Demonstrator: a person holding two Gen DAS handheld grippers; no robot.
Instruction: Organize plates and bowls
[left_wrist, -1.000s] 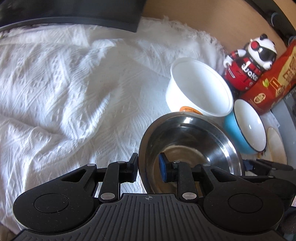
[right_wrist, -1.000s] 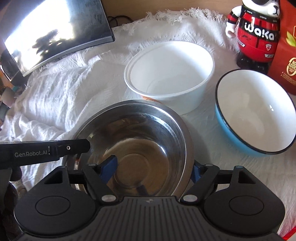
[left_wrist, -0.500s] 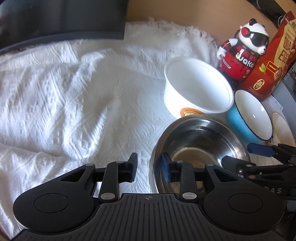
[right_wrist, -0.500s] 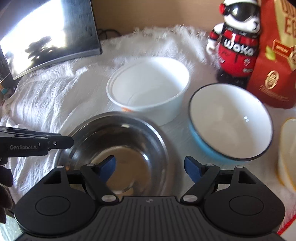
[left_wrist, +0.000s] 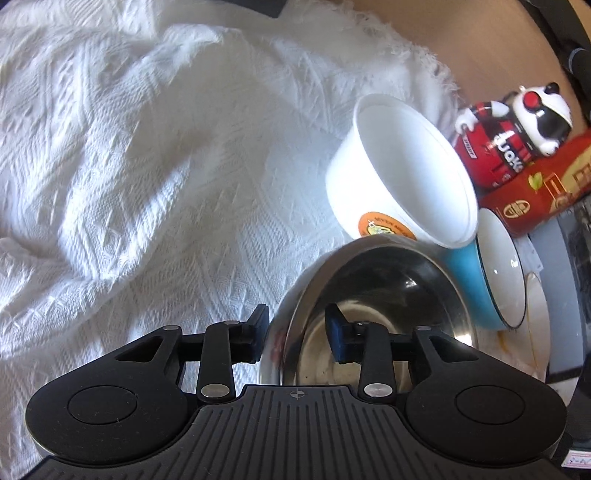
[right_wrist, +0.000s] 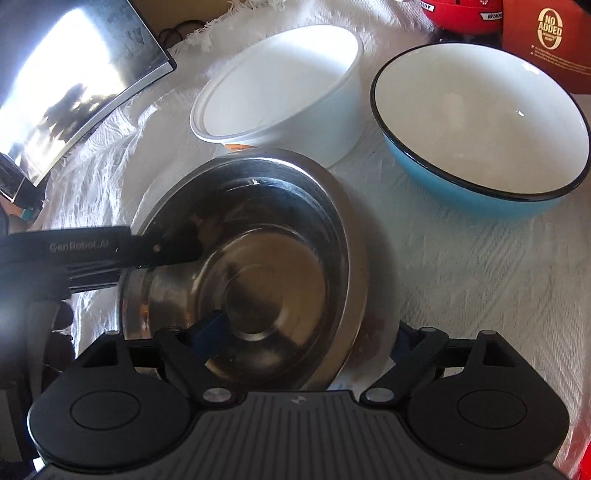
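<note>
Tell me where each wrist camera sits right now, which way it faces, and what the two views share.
Left wrist: behind the left claw, facing forward-right over the white woven cloth; its fingers straddle the shiny round steel bowl's rim.
Right wrist: behind the right claw, angled down over the same steel bowl; the left claw enters from the left.
Shared: steel bowl, white plastic tub, blue enamel bowl, cloth.

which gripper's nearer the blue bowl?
Right. The right gripper straddles the steel bowl's rim beside the blue bowl; the left gripper grips the steel bowl's far rim.
</note>
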